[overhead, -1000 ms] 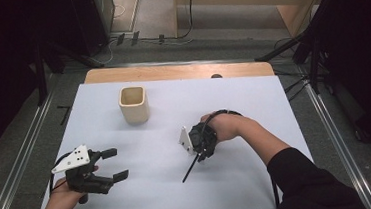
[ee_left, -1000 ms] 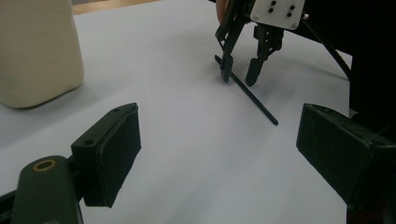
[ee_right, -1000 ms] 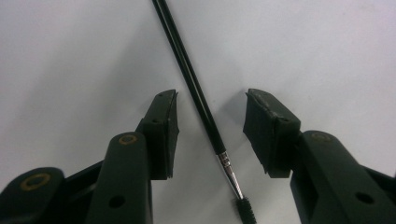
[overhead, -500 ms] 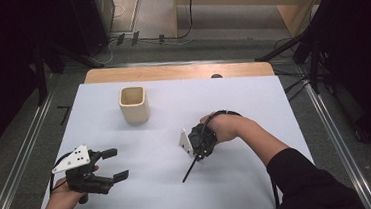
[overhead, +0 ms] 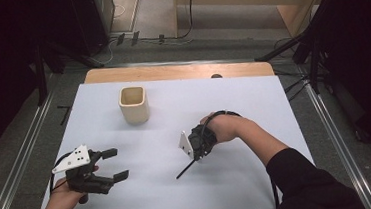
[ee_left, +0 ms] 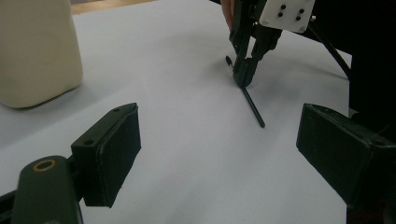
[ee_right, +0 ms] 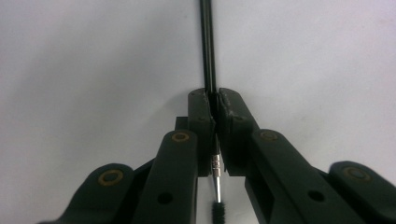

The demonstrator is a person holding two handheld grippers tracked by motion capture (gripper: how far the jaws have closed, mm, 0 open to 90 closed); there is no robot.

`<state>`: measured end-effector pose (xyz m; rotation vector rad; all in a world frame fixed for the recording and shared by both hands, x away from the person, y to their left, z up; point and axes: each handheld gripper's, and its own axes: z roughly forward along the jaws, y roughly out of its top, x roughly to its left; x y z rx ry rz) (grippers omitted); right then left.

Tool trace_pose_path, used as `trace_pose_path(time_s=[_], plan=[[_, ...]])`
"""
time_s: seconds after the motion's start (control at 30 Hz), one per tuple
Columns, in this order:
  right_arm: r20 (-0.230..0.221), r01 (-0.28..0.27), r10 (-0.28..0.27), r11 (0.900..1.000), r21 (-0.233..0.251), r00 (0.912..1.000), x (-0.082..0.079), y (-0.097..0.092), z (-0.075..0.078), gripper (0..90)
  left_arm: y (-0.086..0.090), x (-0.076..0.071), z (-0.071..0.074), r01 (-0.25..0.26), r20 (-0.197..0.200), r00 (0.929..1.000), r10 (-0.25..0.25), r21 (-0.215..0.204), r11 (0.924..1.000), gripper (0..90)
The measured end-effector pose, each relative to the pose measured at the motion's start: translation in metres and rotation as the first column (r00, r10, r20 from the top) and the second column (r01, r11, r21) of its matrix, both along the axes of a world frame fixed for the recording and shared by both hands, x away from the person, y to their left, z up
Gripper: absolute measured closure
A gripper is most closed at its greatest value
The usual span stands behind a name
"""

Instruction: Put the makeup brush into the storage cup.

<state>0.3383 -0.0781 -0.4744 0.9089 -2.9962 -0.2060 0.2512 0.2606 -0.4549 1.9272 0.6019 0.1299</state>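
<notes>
My right gripper [overhead: 195,156] has just been closing its jaws, and they now pinch a thin black brush [ee_right: 208,56] that lies flat on the white surface [overhead: 253,104], a little toward my near edge and right of the middle. In the right gripper view the pads meet on the stem just past the silver ferrule, with the bristle tip hanging behind them and the long handle running out ahead. My left gripper [overhead: 114,164] rests near the near left corner with its jaws spread and nothing between them.

The grip sits close to one end, so I judge the long handle will droop or swing as it comes off the surface. I would lift slowly and straight, keeping the wrist steady, until the far end clears. The cream cup [overhead: 134,104] stands toward the far edge, left of the middle; if the brush is bound for it, I would tip the handle upright well before reaching its rim.
</notes>
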Motion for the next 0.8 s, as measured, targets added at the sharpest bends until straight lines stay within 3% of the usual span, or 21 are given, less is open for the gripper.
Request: trace_pose_path(time_s=[0.2,0.3,0.33,0.37,0.4,0.47,0.5,0.57,0.63,0.67,0.7,0.73,0.77,0.8], plan=[[0.002,0.014,-0.014,0.9999,-0.002,0.9999,-0.001,0.0,0.001,86.8,0.0,0.0,0.0,0.001,0.0,1.0,-0.001,-0.007,1.0,13.9],[-0.006,0.045,-0.045,0.997,0.062,0.999,0.001,-0.004,0.008,86.8,0.0,0.0,0.0,0.002,0.0,1.0,-0.002,-0.001,1.0,13.9],[-0.006,0.045,-0.045,0.997,0.062,0.999,0.001,-0.004,0.008,86.8,0.0,0.0,0.0,0.002,0.0,1.0,-0.002,-0.001,1.0,14.0],[-0.027,0.103,-0.101,0.9899,0.098,0.9945,0.001,-0.007,0.016,86.8,-0.001,0.0,0.0,0.007,0.001,1.0,-0.007,-0.004,1.0,13.9],[-0.027,0.103,-0.101,0.9899,0.098,0.9945,0.001,-0.007,0.016,86.8,-0.001,0.0,0.0,0.007,0.001,1.0,-0.007,-0.004,1.0,13.9],[-0.071,0.162,-0.153,0.9776,0.135,0.9856,0.002,-0.011,0.024,86.9,-0.001,0.0,0.0,0.007,-0.002,1.0,-0.007,-0.001,1.0,13.9],[-0.071,0.162,-0.153,0.9776,0.135,0.9856,0.002,-0.011,0.024,86.9,-0.001,0.0,0.0,0.007,-0.002,1.0,-0.007,-0.001,1.0,13.9],[-0.102,0.192,-0.177,0.9684,0.16,0.9789,0.0,-0.017,0.028,86.9,-0.001,0.0,0.0,0.009,-0.006,0.9999,-0.009,0.001,1.0,13.9],[-0.137,0.27,-0.249,0.9481,0.168,0.9588,-0.001,-0.02,0.03,86.9,-0.001,0.0,0.0,0.009,-0.007,0.9999,-0.009,0.003,1.0,13.9],[-0.137,0.27,-0.249,0.9481,0.168,0.9588,-0.001,-0.02,0.03,86.9,-0.001,0.0,0.0,0.01,-0.006,0.9999,-0.01,0.002,0.9999,13.9],[-0.15,0.309,-0.285,0.9366,0.166,0.9466,-0.002,-0.022,0.031,86.9,-0.001,0.0,0.0,0.011,-0.008,0.9999,-0.011,0.001,0.9999,13.9],[-0.212,0.395,-0.361,0.9065,0.149,0.9081,-0.005,-0.026,0.034,87.0,-0.001,0.0,0.0,0.013,-0.008,0.9999,-0.013,-0.003,0.9999,14.0],[-0.212,0.395,-0.361,0.9065,0.149,0.9081,-0.005,-0.026,0.034,87.0,-0.001,0.0,0.0,0.016,-0.006,0.9999,-0.016,-0.01,0.9998,14.0],[-0.238,0.419,-0.379,0.8963,0.145,0.894,-0.006,-0.027,0.035,86.9,-0.002,0.0,0.0,0.018,-0.007,0.9998,-0.018,-0.013,0.9997,13.9]])
